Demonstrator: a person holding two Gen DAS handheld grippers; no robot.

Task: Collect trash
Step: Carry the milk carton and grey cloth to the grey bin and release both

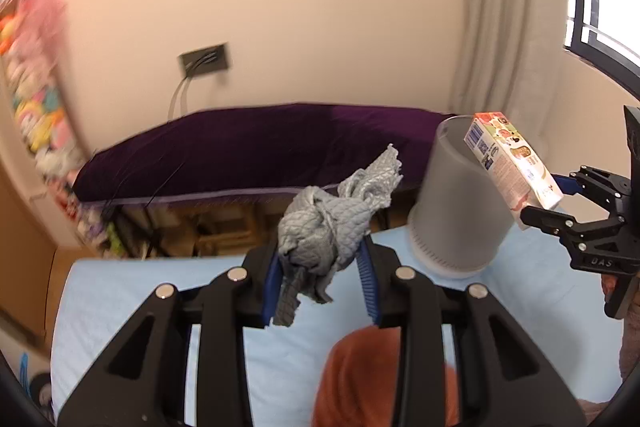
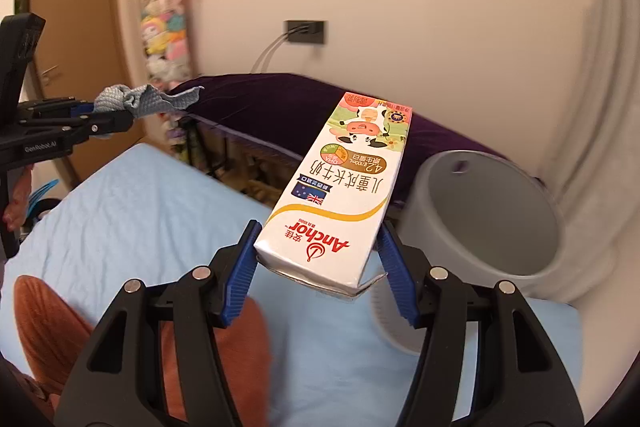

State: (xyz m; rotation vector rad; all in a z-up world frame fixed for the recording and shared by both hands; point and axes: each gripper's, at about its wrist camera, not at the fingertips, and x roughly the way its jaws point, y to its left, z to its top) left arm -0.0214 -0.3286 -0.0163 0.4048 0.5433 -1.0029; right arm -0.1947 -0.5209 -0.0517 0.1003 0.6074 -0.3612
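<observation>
My left gripper (image 1: 320, 267) is shut on a crumpled grey cloth (image 1: 336, 215) and holds it above the light blue bed sheet (image 1: 160, 291). It also shows at the left of the right wrist view (image 2: 116, 117), with the cloth (image 2: 140, 101) sticking out. My right gripper (image 2: 320, 267) is shut on a white Anchor milk carton (image 2: 340, 187), held in the air just left of the grey bin (image 2: 492, 223). In the left wrist view the carton (image 1: 512, 163) hangs at the bin's (image 1: 452, 203) rim, held by the right gripper (image 1: 560, 203).
An orange-brown cushion (image 1: 360, 379) lies on the sheet below my grippers; it also shows in the right wrist view (image 2: 48, 327). A purple cover (image 1: 256, 143) lies behind the bed. Stuffed toys (image 2: 164, 7) hang on the left wall. A curtain (image 1: 504, 7) hangs at right.
</observation>
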